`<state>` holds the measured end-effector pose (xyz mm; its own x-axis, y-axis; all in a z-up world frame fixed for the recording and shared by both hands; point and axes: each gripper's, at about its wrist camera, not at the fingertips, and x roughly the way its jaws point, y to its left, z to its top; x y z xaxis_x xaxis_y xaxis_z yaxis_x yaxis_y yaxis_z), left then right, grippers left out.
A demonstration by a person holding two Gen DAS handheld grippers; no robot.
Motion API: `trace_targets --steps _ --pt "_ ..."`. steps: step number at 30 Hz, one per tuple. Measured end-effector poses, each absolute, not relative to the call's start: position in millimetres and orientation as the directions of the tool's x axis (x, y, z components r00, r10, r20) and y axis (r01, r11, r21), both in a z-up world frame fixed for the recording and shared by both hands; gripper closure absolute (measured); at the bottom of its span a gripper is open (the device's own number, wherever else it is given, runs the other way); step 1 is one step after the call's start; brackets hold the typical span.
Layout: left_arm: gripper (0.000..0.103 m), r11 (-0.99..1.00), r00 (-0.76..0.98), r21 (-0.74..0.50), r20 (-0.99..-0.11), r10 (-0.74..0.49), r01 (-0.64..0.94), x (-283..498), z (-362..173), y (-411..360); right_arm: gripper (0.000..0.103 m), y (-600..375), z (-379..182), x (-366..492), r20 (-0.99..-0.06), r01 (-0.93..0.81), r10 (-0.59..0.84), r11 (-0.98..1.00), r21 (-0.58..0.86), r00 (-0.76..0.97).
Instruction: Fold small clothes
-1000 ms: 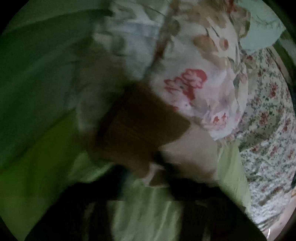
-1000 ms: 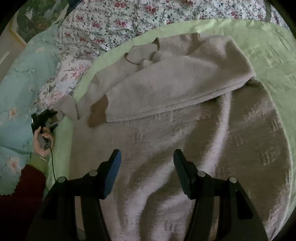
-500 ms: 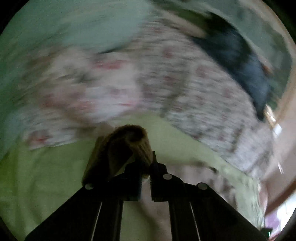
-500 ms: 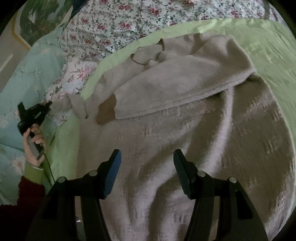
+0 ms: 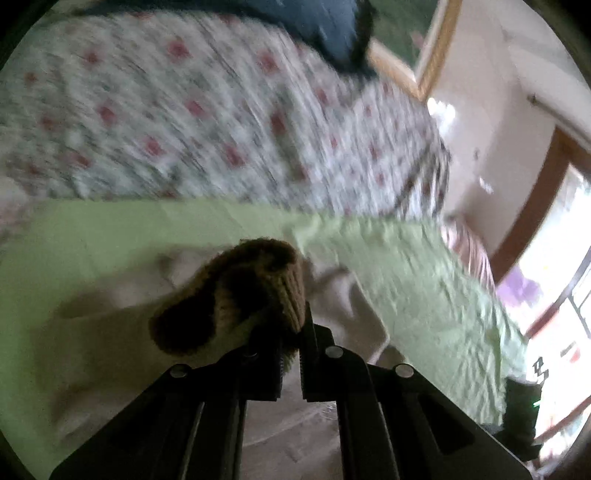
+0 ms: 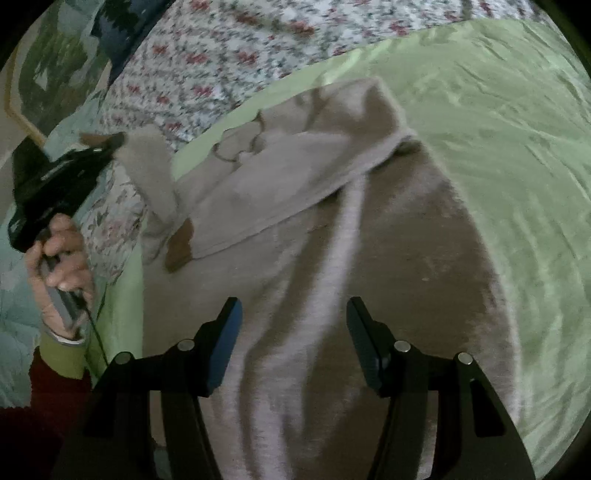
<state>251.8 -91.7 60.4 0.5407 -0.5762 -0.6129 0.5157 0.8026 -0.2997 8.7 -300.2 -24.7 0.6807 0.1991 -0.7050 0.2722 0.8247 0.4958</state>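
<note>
A beige sweater (image 6: 369,266) lies spread on a light green sheet (image 6: 509,155), one sleeve folded across its chest, its brown cuff (image 6: 179,247) at the left. My left gripper (image 5: 291,332) is shut on the other sleeve's brown cuff (image 5: 236,295) and holds it lifted. It also shows in the right wrist view (image 6: 110,146), with the sleeve (image 6: 155,177) hanging from it above the bed's left side. My right gripper (image 6: 293,317) is open and empty above the sweater's lower body.
A floral quilt (image 6: 229,62) and a pale blue quilt (image 6: 14,280) border the green sheet at the back and left. A dark blue cloth (image 5: 321,22) lies at the far edge. A wall and window (image 5: 554,258) stand at the right.
My left gripper has lifted the brown cuff and swung it up and inward, raising the sleeve. My right gripper has shifted slightly over the sweater and stays open.
</note>
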Motion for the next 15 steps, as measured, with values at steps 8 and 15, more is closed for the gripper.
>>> trace_targets --steps 8,15 --pt "0.092 0.823 0.42 -0.216 -0.775 -0.472 0.526 276 -40 -162 0.043 -326 -21 -7 -0.692 0.339 0.13 0.799 0.497 0.71" --pt "0.051 0.855 0.43 -0.22 -0.789 -0.439 0.47 234 -55 -113 0.043 -329 -15 12 -0.672 0.327 0.12 0.803 0.499 0.731"
